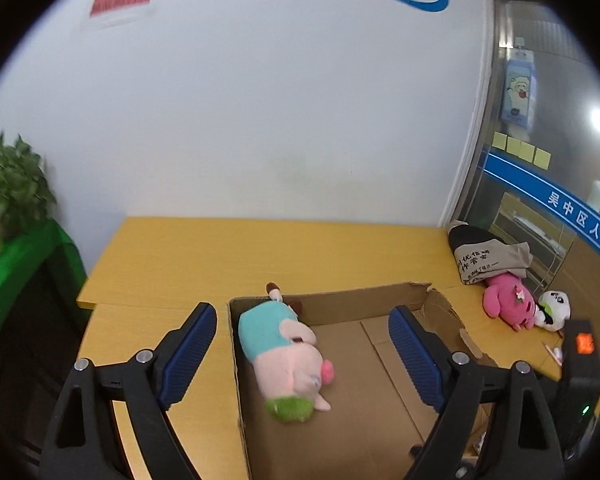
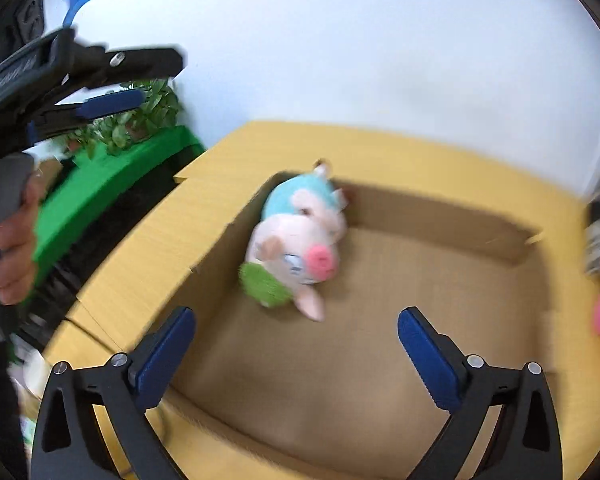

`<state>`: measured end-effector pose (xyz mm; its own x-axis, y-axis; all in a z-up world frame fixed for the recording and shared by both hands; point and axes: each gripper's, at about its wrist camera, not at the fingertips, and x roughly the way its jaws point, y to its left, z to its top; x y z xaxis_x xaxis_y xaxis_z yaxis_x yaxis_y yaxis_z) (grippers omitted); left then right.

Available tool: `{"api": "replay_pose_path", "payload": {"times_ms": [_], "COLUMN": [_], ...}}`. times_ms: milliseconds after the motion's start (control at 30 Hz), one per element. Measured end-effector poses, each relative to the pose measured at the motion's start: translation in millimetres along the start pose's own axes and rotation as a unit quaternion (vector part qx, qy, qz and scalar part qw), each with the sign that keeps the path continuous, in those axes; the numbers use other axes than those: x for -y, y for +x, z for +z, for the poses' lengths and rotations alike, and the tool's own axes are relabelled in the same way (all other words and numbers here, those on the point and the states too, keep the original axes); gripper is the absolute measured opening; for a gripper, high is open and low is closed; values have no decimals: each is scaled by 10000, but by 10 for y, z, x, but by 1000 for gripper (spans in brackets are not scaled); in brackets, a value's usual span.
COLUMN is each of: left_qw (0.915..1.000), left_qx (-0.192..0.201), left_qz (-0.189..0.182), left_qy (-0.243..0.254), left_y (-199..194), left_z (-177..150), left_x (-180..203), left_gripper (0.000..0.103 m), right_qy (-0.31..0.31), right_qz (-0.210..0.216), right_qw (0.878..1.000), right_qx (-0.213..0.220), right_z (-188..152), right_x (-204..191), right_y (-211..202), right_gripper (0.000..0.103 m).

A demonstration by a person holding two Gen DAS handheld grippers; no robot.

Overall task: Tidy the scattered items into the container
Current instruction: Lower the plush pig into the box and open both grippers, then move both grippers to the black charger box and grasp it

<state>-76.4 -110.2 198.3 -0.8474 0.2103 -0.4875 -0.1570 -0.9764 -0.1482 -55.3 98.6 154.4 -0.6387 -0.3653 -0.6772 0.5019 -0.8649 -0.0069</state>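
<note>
A pink pig plush (image 1: 288, 356) with a teal shirt and green hat lies inside the open cardboard box (image 1: 340, 300), against its left wall; it also shows in the right wrist view (image 2: 300, 236), as does the box (image 2: 440, 212). My left gripper (image 1: 302, 334) is open and empty above the box's near part. My right gripper (image 2: 296, 334) is open and empty above the box's near edge. A magenta plush (image 1: 508, 300) and a white panda plush (image 1: 556, 308) lie on the table right of the box.
A black and grey printed cloth bag (image 1: 488, 256) lies at the table's back right by a glass partition. A green stand with a leafy plant (image 1: 8, 192) is left of the yellow table (image 1: 220, 248). The left gripper's body (image 2: 80, 76) and the hand holding it show at the right wrist view's left.
</note>
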Motion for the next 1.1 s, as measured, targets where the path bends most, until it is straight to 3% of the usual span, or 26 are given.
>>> {"api": "replay_pose_path", "payload": {"times_ms": [167, 333, 833, 1100], "left_qw": [9997, 9978, 9963, 9962], "left_qx": [-11, -14, 49, -180], "left_qz": [120, 357, 635, 487], "left_qy": [200, 564, 579, 694], "left_y": [-492, -782, -1253, -1007], "left_z": [-495, -872, -1238, -1300], "left_x": [582, 1147, 2021, 2098], "left_gripper": [88, 88, 88, 88], "right_qy": [-49, 89, 218, 348], "right_qz": [-311, -461, -397, -494], "right_qw": [9989, 9977, 9963, 9954], "right_qx": [336, 490, 735, 749], "right_z": [-383, -695, -1305, -1398], "right_x": [217, 301, 613, 754], "right_y": [-806, -1131, -1574, -1632], "right_gripper": [103, 103, 103, 103]}}
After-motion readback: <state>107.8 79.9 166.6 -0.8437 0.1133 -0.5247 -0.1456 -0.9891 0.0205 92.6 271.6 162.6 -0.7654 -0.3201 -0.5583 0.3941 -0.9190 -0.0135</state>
